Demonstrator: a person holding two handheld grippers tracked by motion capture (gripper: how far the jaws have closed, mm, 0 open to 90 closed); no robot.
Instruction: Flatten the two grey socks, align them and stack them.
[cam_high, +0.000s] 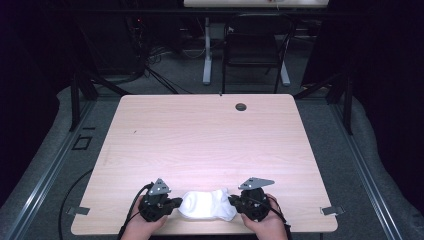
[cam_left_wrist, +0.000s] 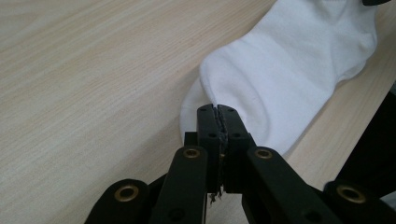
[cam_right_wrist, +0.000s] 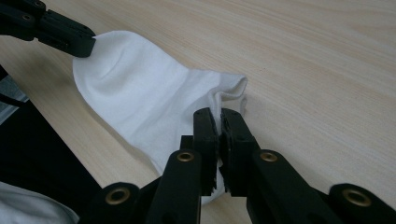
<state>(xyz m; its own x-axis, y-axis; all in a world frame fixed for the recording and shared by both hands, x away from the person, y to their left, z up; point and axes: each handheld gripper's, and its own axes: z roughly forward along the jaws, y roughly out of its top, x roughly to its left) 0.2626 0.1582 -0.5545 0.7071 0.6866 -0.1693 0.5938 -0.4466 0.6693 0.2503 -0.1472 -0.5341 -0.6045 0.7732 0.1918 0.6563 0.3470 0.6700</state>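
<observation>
White knit sock (cam_high: 207, 204), soft and rumpled, lies near the bottom edge of the pale wood-grain desk (cam_high: 200, 135) in the high view, stretched between the two black tongs. The left tongs (cam_high: 176, 204) meet its left end and the right tongs (cam_high: 233, 200) its right end; each is held in a hand at the bottom of the frame, with a grey three-cornered plate on top. A small dark round grommet (cam_high: 241, 107) sits near the desk's far edge. Beyond the desk, a dark chair (cam_high: 252, 50) and tangled cables stand in a dim room where little can be made out.

In the left gripper view, the left tongs (cam_left_wrist: 218, 108) are clenched on the sock's rounded end (cam_left_wrist: 280, 70), jaws pressed together over a fold of fine ribbed fabric. The sock runs to the upper right of the frame, where its far end is cut off by the edge.

In the right gripper view, the right tongs (cam_right_wrist: 219, 113) are clamped on the sock's open cuff (cam_right_wrist: 154, 88), a thin edge of cloth pinched between the jaws. At the upper left of the frame, the left tongs (cam_right_wrist: 86, 44) grip the smooth, rounded opposite end. Dark clothing fills the lower left corner, indistinct.
</observation>
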